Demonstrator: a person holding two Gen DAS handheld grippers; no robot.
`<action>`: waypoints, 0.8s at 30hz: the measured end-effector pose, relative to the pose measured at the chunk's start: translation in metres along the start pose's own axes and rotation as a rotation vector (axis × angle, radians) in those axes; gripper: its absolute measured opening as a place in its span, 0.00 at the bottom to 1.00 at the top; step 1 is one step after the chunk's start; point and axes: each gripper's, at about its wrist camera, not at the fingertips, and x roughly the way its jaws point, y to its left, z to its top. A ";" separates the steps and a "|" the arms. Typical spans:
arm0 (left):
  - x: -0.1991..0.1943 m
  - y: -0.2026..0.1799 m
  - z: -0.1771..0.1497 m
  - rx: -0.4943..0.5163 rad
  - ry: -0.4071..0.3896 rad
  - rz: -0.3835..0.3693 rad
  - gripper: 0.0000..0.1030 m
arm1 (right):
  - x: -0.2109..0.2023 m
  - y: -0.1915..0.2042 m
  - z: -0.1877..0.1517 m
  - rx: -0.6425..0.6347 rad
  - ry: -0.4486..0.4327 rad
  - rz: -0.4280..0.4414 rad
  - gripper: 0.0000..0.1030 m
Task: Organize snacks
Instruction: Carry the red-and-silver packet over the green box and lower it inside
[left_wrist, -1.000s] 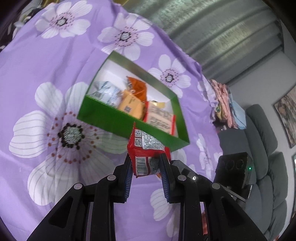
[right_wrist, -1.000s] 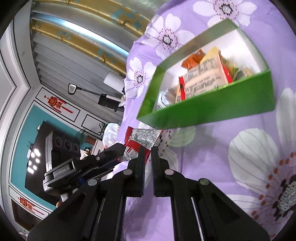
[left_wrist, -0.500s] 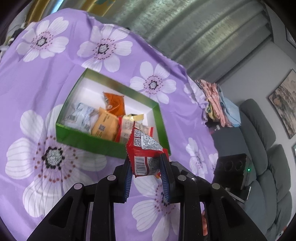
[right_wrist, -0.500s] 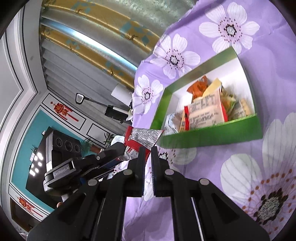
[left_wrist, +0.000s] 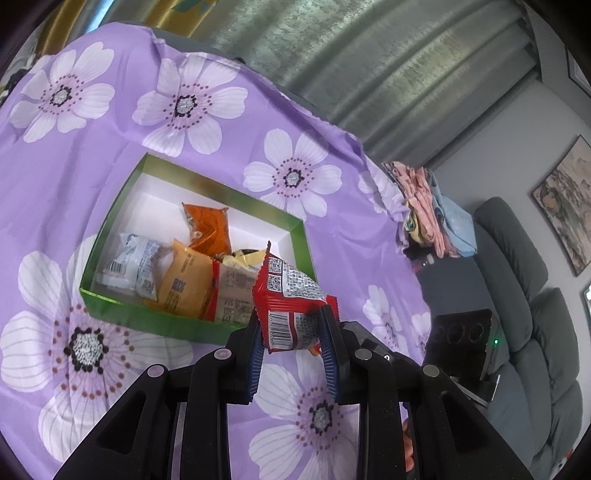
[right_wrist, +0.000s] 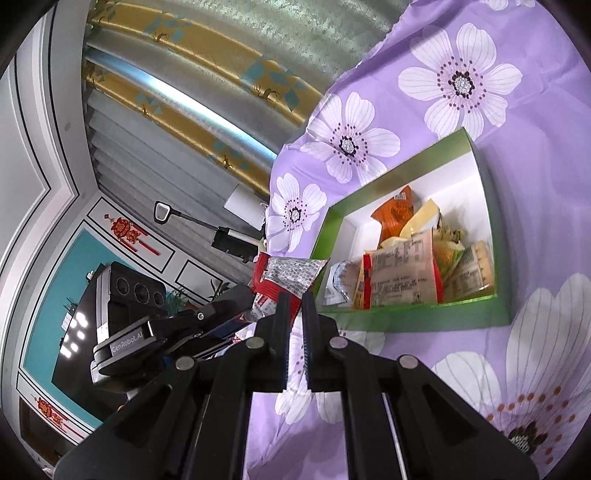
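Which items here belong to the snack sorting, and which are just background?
Job:
- red snack packet, clamped in left hand-held gripper
- green box holding other snack packets
- right hand-held gripper, shut, empty

Background:
- folded clothes
- grey sofa
- wall picture

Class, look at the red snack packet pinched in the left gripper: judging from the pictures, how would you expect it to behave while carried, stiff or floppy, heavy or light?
The red snack packet probably flexes: its top corner stands creased and bent above the left gripper. It seems light, since a pinch near its lower edge keeps it upright. Its glossy film may be slippery.
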 end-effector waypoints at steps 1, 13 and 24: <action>0.002 -0.001 0.002 0.002 0.000 0.001 0.27 | 0.000 0.000 0.001 -0.001 -0.002 0.000 0.07; 0.013 -0.008 0.017 0.024 0.001 -0.002 0.27 | 0.000 -0.006 0.019 -0.007 -0.022 -0.004 0.07; 0.027 -0.005 0.029 0.027 0.008 0.001 0.27 | 0.005 -0.014 0.031 -0.002 -0.028 -0.008 0.09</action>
